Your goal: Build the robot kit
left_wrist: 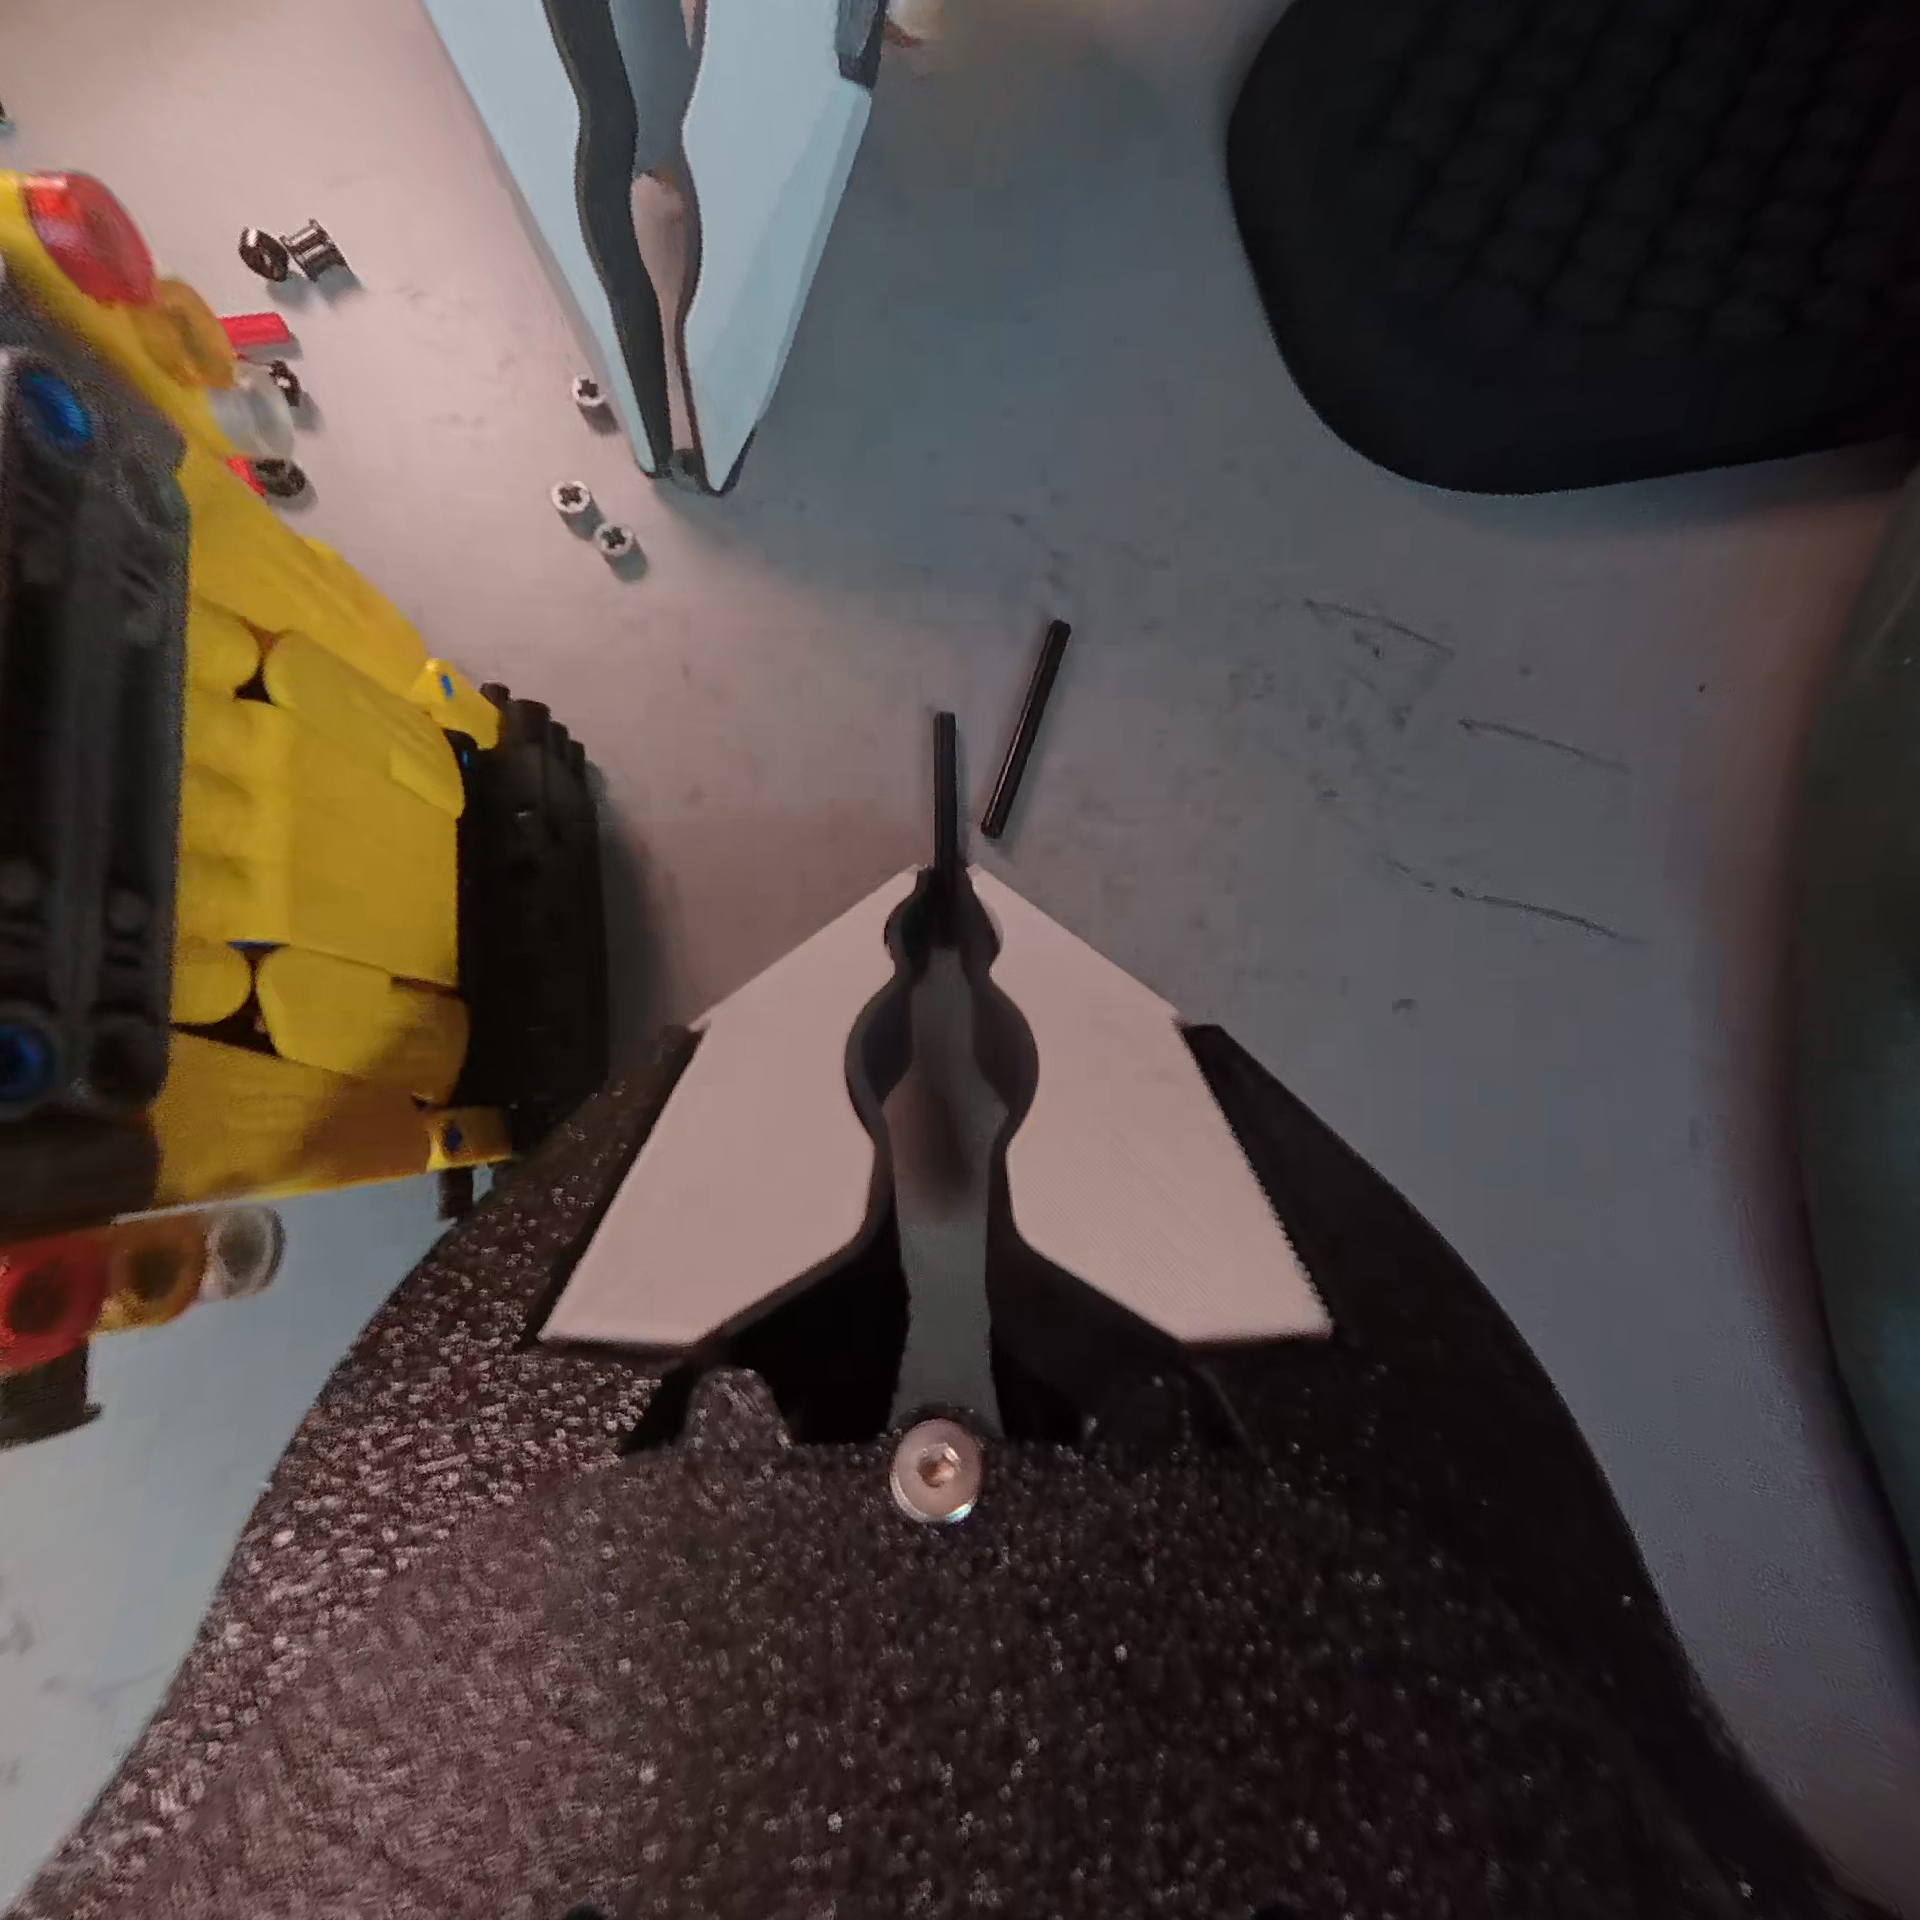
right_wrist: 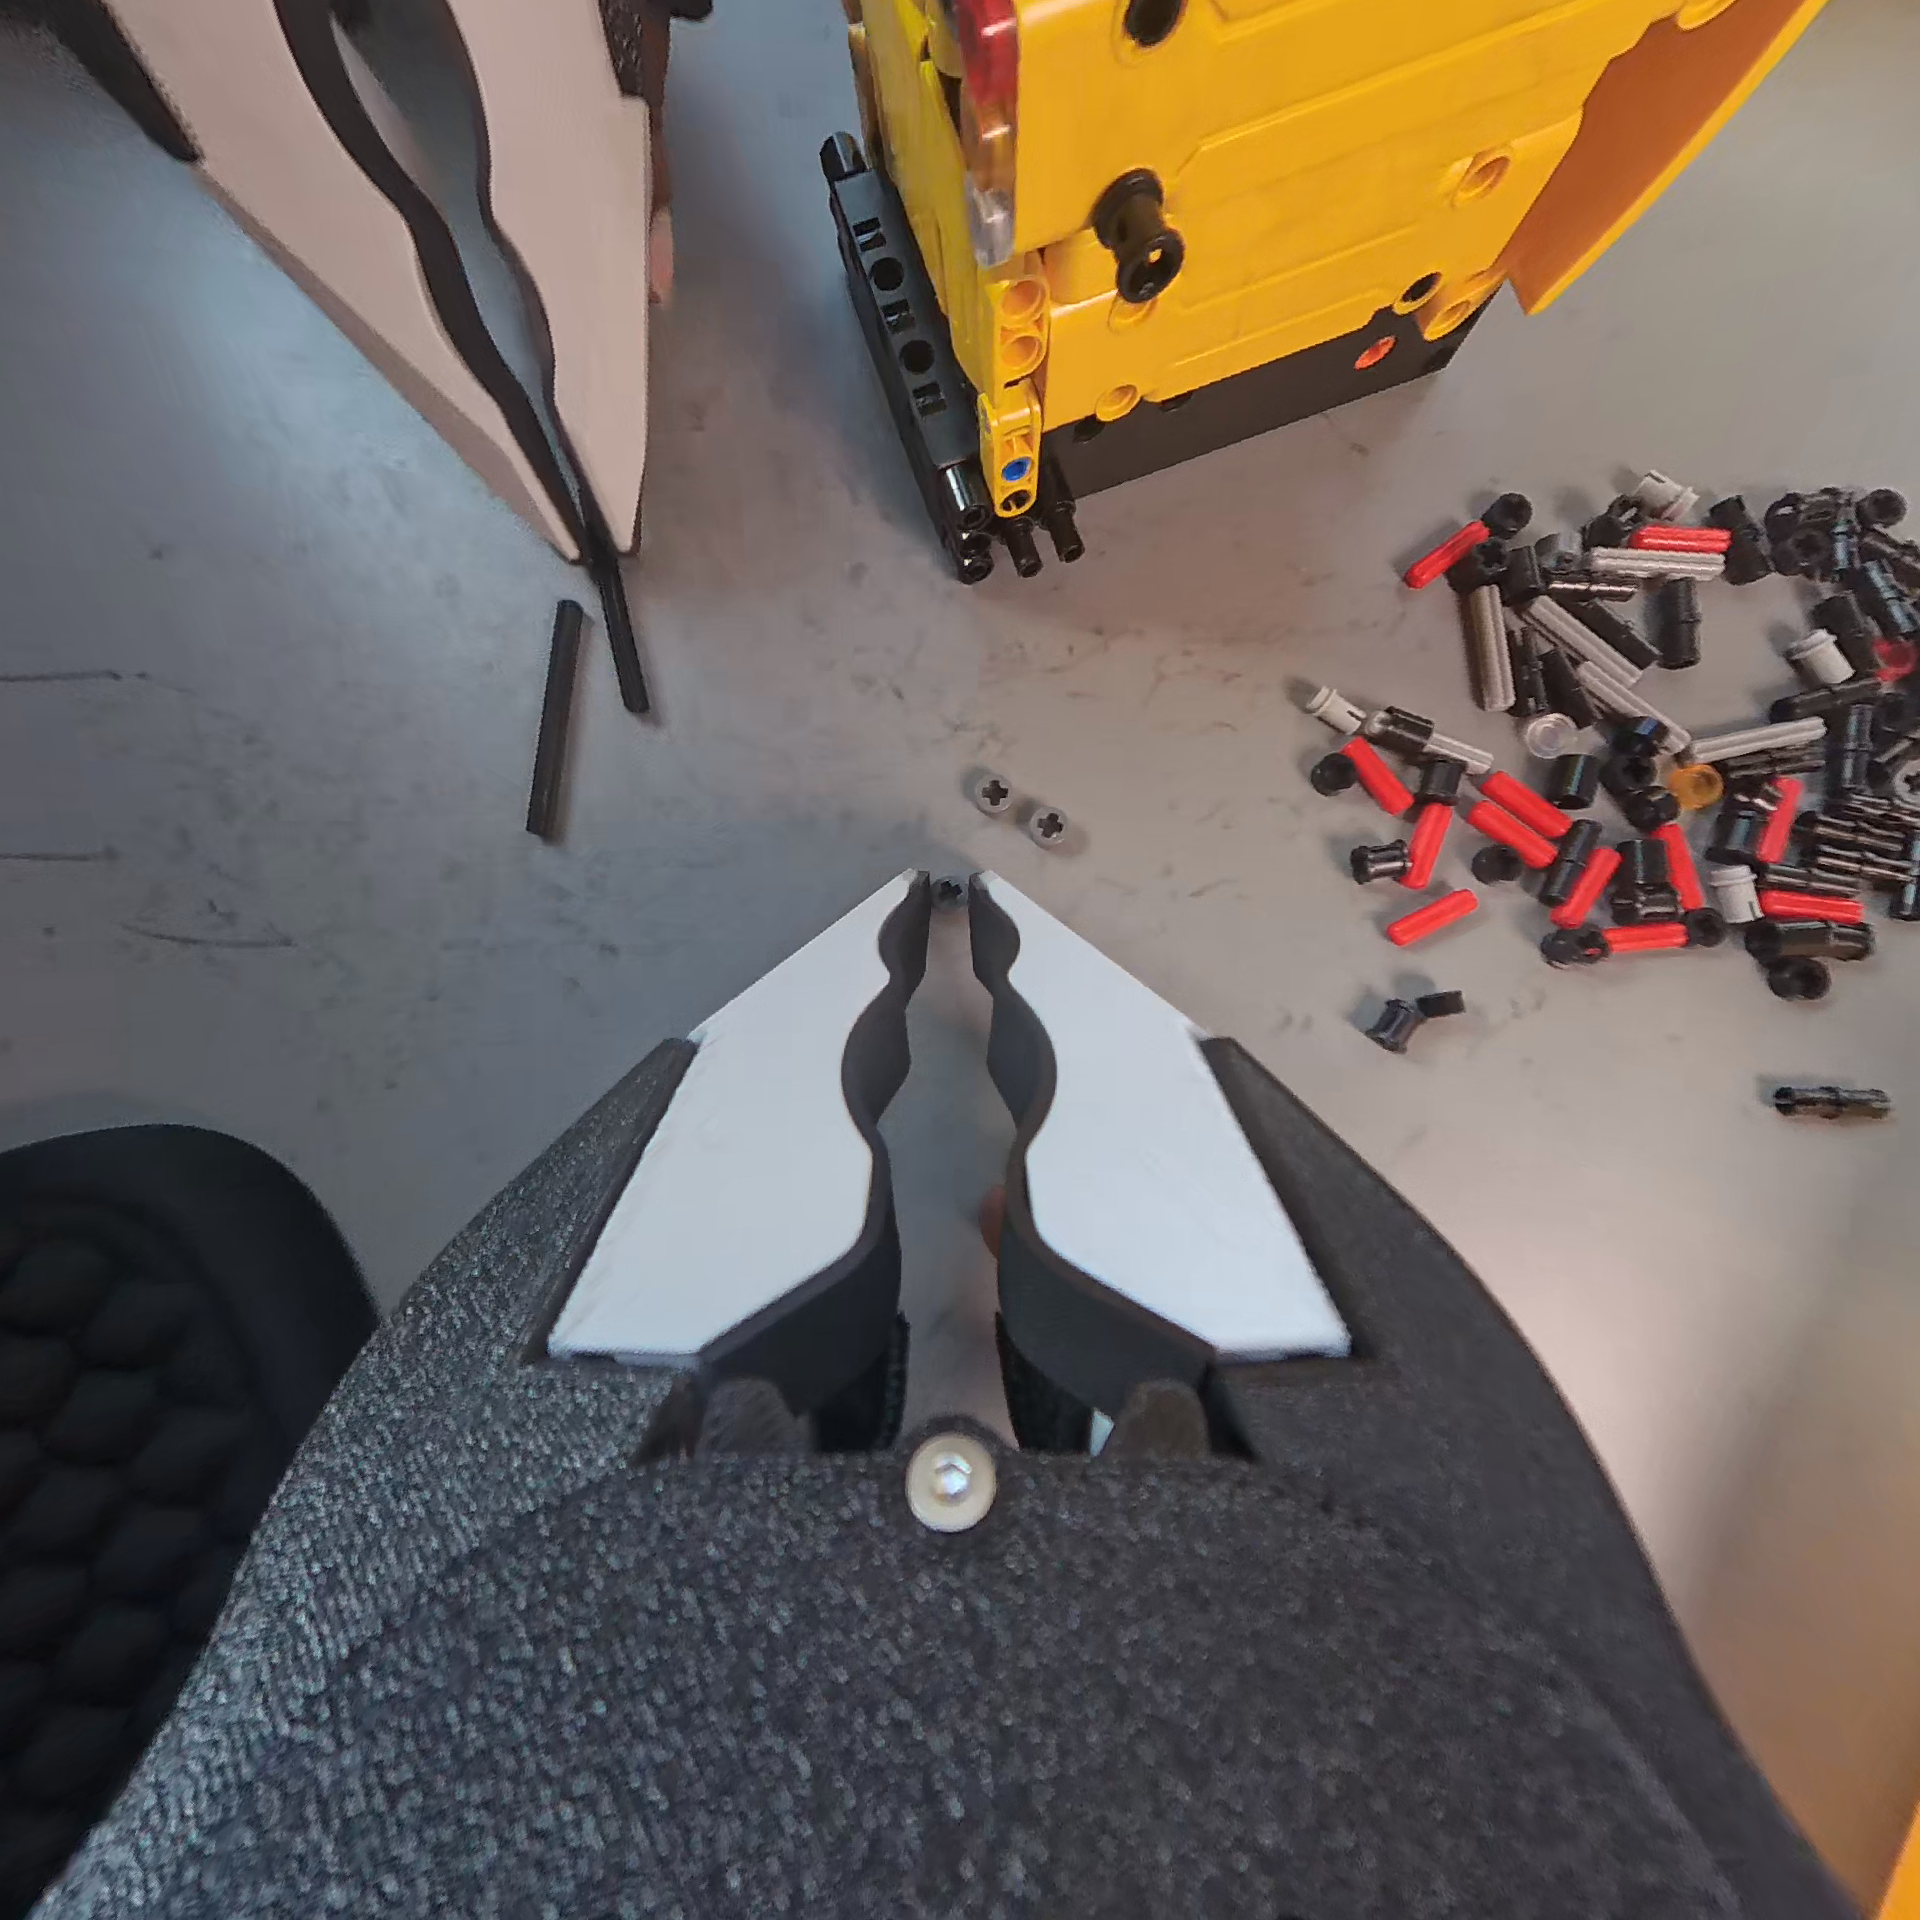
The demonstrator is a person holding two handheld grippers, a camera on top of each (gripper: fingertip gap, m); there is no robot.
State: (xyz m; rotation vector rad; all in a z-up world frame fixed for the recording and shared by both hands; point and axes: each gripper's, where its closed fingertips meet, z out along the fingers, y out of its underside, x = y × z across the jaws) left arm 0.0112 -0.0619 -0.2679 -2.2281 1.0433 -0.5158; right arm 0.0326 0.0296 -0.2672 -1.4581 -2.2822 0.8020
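My left gripper (left_wrist: 943,868) clenches a black axle (left_wrist: 943,790); a second axle (left_wrist: 1023,727) lies at 1 o'clock. My right gripper (right_wrist: 948,881) pinches a grey bush (right_wrist: 948,890).

No writing, label, brand, number or sign can be read in either view: none on the yellow toy vehicle (right_wrist: 1247,208), the loose plastic pieces (right_wrist: 1662,727) or the grey table (right_wrist: 312,416)
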